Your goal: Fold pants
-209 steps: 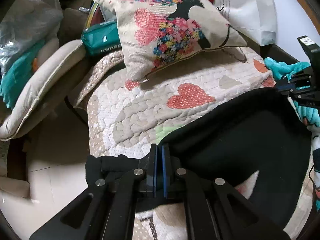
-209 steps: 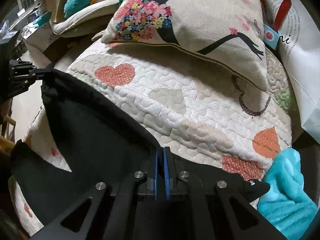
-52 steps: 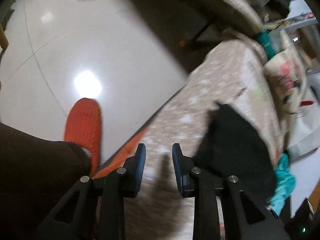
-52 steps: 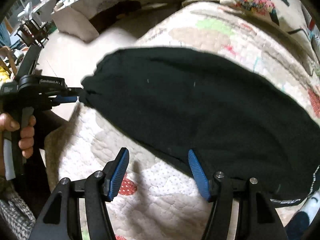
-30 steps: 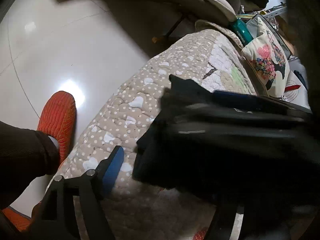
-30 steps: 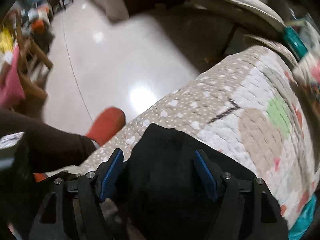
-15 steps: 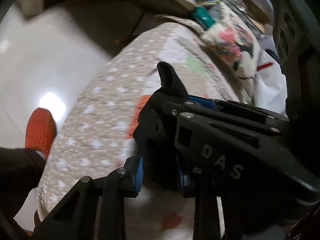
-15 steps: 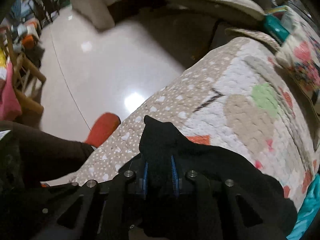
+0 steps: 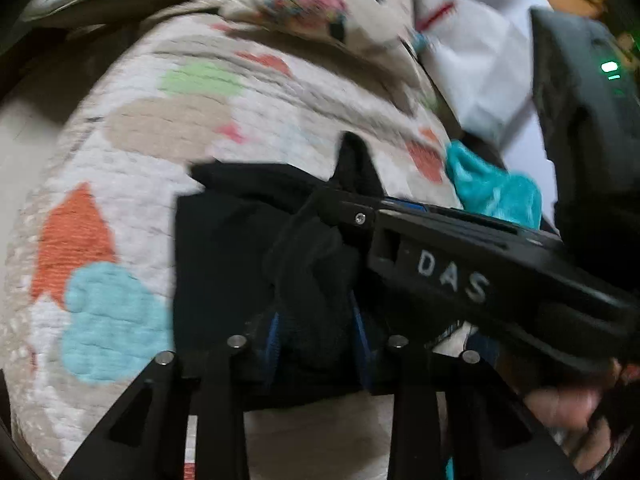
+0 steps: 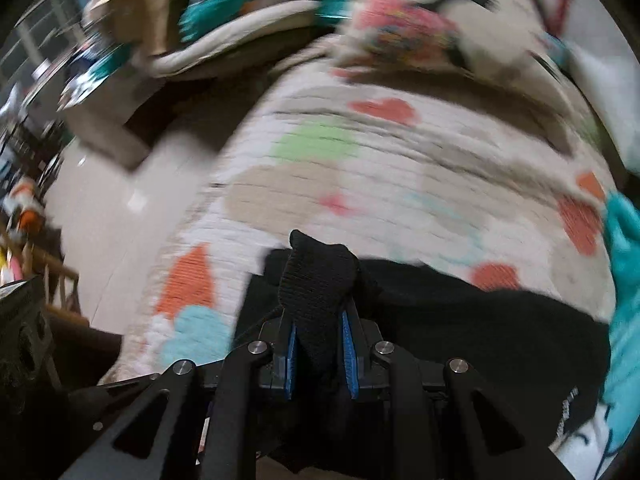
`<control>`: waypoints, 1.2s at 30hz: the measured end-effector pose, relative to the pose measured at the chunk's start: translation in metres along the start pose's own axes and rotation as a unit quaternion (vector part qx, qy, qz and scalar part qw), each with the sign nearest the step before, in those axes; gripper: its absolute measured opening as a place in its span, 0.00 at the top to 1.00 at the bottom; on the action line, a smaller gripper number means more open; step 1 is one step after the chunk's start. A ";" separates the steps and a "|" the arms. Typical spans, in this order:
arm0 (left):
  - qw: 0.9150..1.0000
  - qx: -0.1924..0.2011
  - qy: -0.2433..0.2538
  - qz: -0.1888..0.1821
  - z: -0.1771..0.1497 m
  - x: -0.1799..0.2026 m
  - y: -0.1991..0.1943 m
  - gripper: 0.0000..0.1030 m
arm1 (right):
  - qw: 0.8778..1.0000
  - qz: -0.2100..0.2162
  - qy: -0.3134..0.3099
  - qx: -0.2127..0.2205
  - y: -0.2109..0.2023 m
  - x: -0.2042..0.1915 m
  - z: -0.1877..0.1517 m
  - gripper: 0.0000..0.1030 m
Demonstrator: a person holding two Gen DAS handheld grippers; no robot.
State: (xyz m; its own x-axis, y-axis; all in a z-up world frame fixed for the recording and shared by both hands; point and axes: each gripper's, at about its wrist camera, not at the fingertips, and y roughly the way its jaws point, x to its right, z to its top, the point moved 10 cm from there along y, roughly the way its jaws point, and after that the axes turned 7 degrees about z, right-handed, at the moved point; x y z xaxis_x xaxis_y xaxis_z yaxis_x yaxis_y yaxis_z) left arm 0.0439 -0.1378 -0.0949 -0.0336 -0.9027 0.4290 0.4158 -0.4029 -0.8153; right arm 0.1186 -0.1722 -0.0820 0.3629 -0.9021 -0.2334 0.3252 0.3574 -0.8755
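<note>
The black pants (image 9: 224, 264) lie on a quilted cover (image 9: 132, 128) with coloured hearts. My left gripper (image 9: 316, 340) is shut on a bunched end of the pants, held above the cover. My right gripper (image 10: 319, 352) is shut on another bunched end of the pants (image 10: 460, 320), which sticks up between its blue pads. The right gripper also shows in the left wrist view (image 9: 448, 256), crossing close in front from the right, its tip by the same cloth. Both views are blurred.
A floral pillow (image 9: 320, 4) and a white bag (image 9: 480, 64) lie at the far end of the cover. A teal towel (image 9: 492, 192) lies at the right edge. Floor (image 10: 100, 200) and clutter are at the left.
Both grippers, each shut on an end of the pants, have swung from the floor-side edge toward the pillow, carrying the cloth over the rest of the pants.
</note>
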 end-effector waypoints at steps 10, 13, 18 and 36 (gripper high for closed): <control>0.997 -0.027 -0.062 -0.030 -0.030 -0.050 -0.015 0.56 | 0.981 -0.121 0.150 0.024 -0.030 0.136 -0.030 0.50; 0.994 -0.022 -0.107 -0.014 -0.025 -0.075 -0.010 0.56 | 0.986 -0.056 0.139 0.074 -0.042 0.109 -0.011 0.50; 0.994 -0.011 -0.109 -0.015 -0.015 -0.074 0.005 0.52 | 0.997 0.039 0.021 0.061 -0.019 0.012 0.017 0.42; 0.997 -0.026 -0.079 -0.008 -0.010 -0.085 0.015 0.89 | 0.989 -0.037 -0.116 -0.089 0.090 -0.062 0.023 0.87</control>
State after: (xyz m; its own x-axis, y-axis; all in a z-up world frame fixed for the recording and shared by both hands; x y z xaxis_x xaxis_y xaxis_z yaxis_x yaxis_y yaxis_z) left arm 0.0440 -0.0686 -0.1471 0.1050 -0.8623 0.4955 0.3692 -0.4288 -0.8245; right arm 0.1453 -0.0784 -0.1363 0.5421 -0.8364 -0.0814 0.2063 0.2263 -0.9520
